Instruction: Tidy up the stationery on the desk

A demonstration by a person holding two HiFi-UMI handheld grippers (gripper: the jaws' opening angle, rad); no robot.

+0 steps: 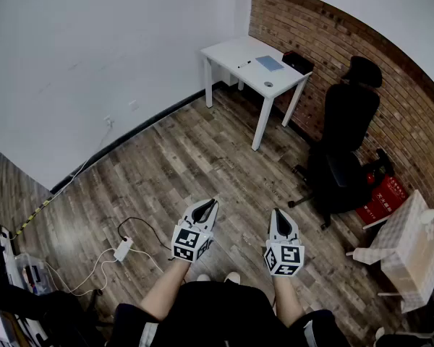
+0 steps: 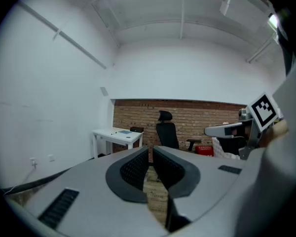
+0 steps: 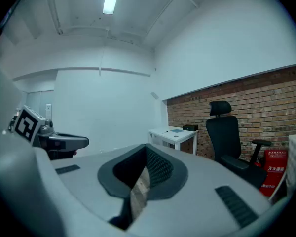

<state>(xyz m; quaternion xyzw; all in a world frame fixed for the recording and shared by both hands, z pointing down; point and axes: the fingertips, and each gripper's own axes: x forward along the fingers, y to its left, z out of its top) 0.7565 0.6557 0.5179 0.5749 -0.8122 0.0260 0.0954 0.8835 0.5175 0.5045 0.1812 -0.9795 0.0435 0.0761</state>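
Observation:
A white desk [image 1: 235,53] stands far off in the corner by the brick wall. On it lie a blue notebook [image 1: 270,63], a dark pen [image 1: 244,64], a small round object [image 1: 268,84] and a black box [image 1: 297,61] at the back. Both grippers hover over the wooden floor, well short of the desk and pointing roughly level at it. My left gripper [image 1: 208,202] has its jaws nearly together with nothing between them [image 2: 151,152]. My right gripper [image 1: 278,212] is shut and empty [image 3: 147,149]. The desk shows small in both gripper views [image 2: 111,133] [image 3: 163,132].
A black office chair [image 1: 345,147] stands right of the desk, with a red box [image 1: 382,197] beside it. A light wooden frame [image 1: 409,248] is at the right edge. A white power strip [image 1: 122,249] and cables lie on the floor at left, near a rack [image 1: 7,280].

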